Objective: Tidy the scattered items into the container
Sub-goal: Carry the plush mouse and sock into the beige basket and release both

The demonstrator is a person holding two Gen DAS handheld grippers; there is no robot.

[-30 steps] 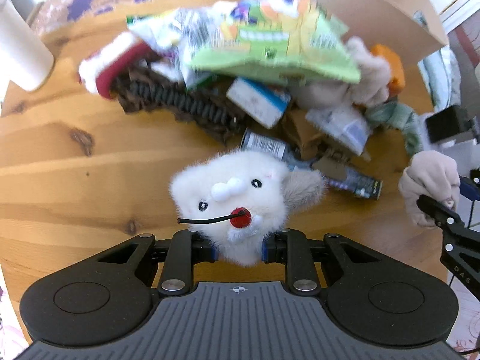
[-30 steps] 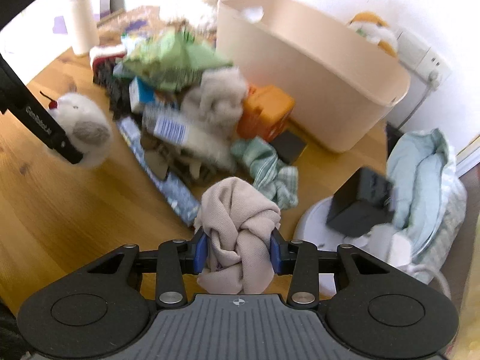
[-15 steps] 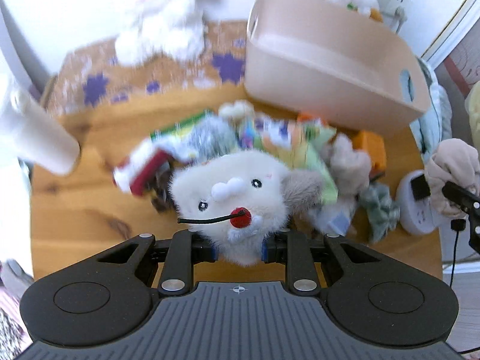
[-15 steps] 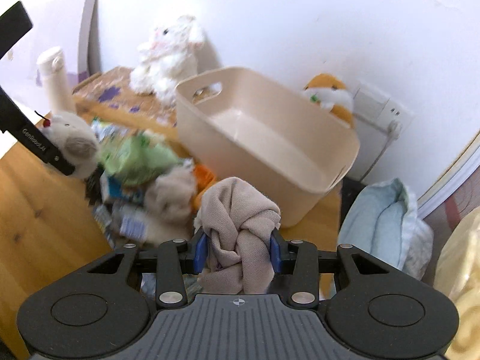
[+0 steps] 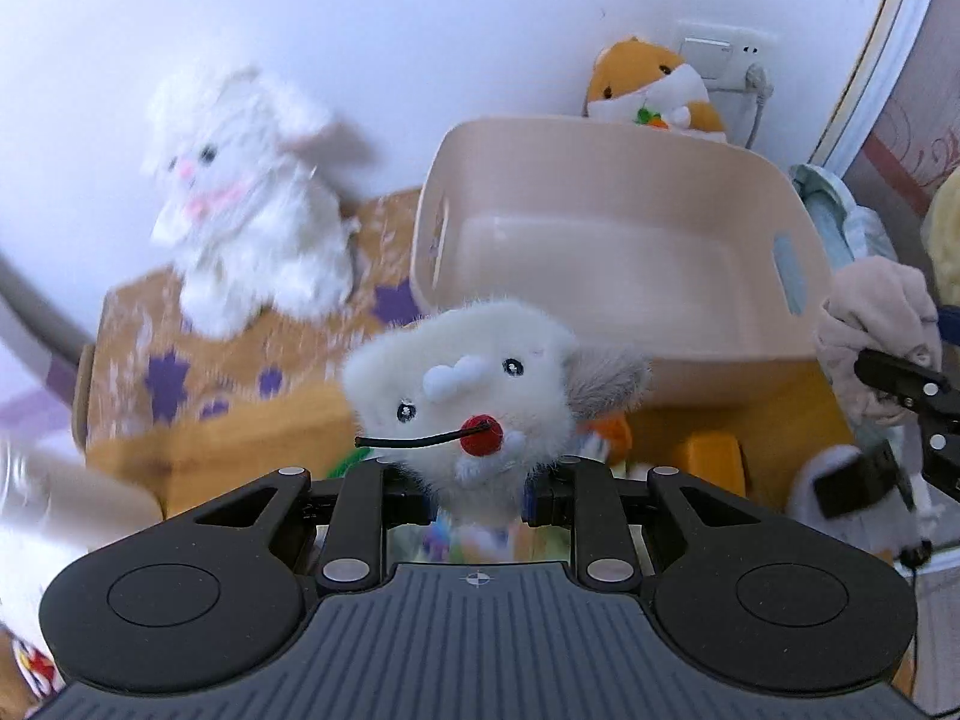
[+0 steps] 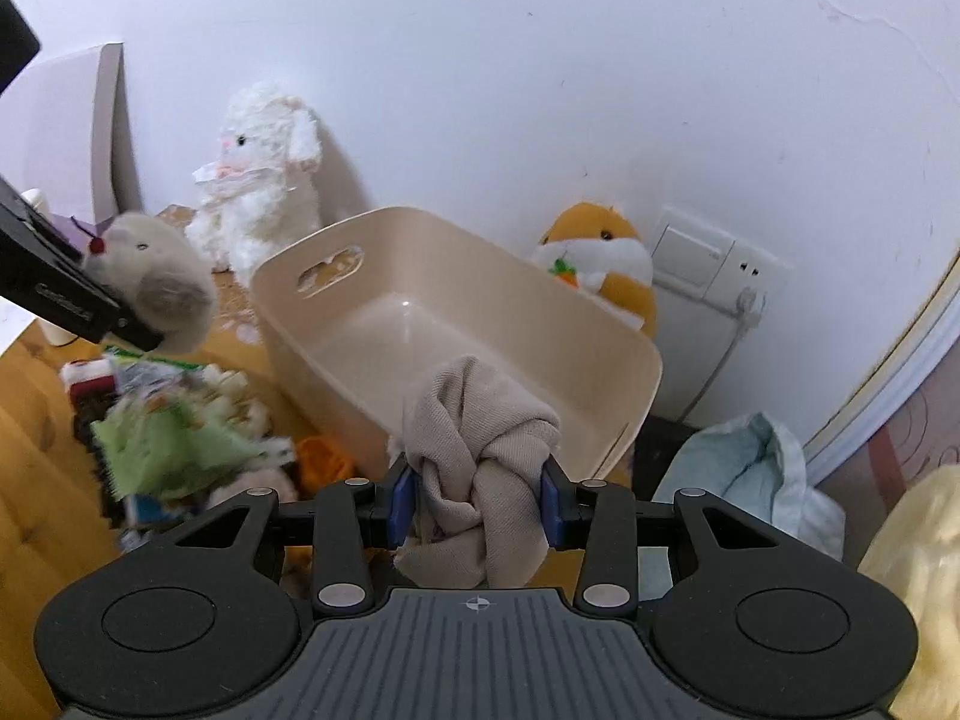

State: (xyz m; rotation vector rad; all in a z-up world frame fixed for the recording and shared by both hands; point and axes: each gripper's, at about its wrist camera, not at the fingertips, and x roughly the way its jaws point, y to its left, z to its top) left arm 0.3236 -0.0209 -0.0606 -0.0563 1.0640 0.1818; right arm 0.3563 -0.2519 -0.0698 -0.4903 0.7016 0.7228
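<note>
My left gripper (image 5: pixel 477 498) is shut on a grey plush mouse (image 5: pixel 480 384) with a red nose, held in the air before the empty beige bin (image 5: pixel 606 240). The mouse also shows in the right wrist view (image 6: pixel 153 291), left of the bin (image 6: pixel 456 324). My right gripper (image 6: pixel 477 501) is shut on a knotted beige cloth (image 6: pixel 480 468), held just short of the bin's near rim. The cloth also shows at the right edge of the left wrist view (image 5: pixel 876 324). A pile of scattered items (image 6: pixel 174 438) lies on the wooden table left of the bin.
A white plush lamb (image 6: pixel 258 180) and an orange plush hamster (image 6: pixel 600 258) stand against the wall behind the bin. A light blue cloth (image 6: pixel 750 474) lies to the right. A wall socket (image 6: pixel 708 252) with a cable is behind the hamster.
Both grippers have risen from the table and tilted up toward the bin, each still holding its item. The bin's empty inside is now in view.
</note>
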